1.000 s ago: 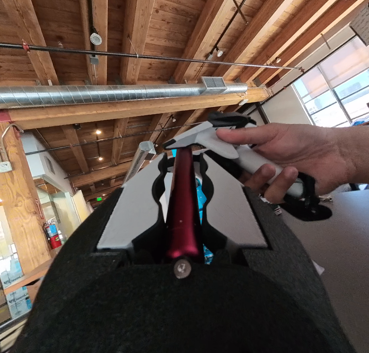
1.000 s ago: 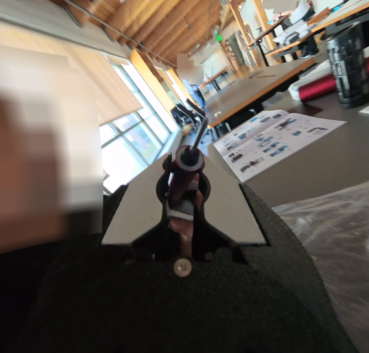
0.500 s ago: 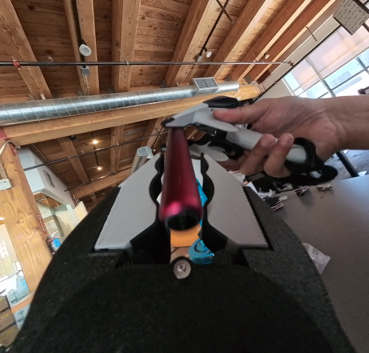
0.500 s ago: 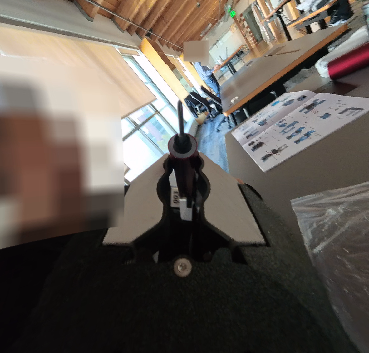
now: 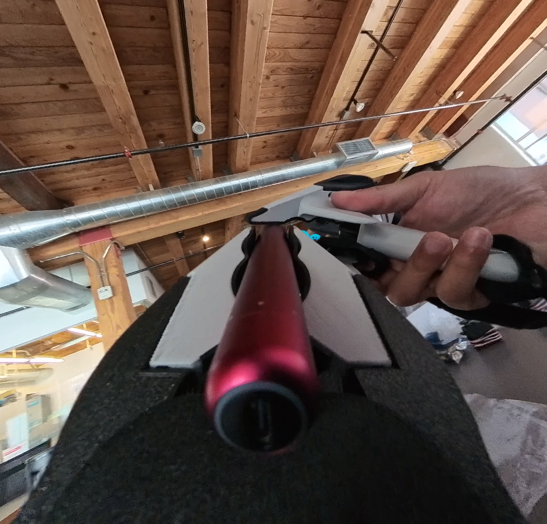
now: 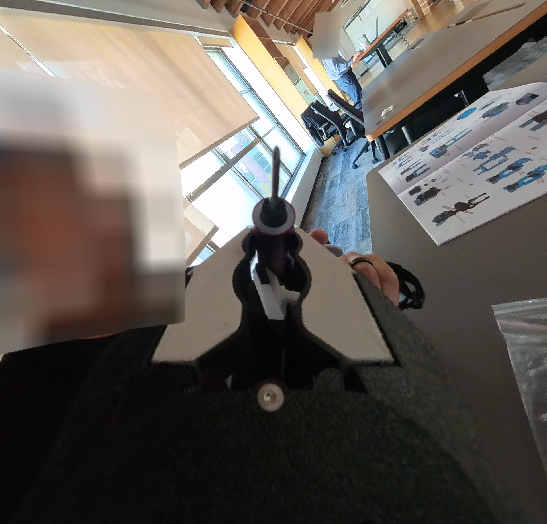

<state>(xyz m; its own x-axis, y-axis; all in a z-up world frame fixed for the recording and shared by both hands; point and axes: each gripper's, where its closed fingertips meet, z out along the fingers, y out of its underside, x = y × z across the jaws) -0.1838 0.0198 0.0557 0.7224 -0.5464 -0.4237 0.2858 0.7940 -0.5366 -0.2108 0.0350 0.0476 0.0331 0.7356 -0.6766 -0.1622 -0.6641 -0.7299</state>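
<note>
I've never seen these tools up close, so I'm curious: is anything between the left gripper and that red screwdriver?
Nothing visible is in the way. The screwdriver handle lies right between the left gripper fingers, and the right gripper grips it near the shaft end.

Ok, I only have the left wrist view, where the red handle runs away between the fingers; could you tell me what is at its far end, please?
Observer: A dark bit sticks out of the red screwdriver, past the right gripper, which is shut on it near the collar.
Operator: Thank you. What lies on the table beyond it?
Observer: An open illustrated booklet on the grey table.
Operator: Is anyone nearby?
Observer: A person stands at a far desk.
</note>
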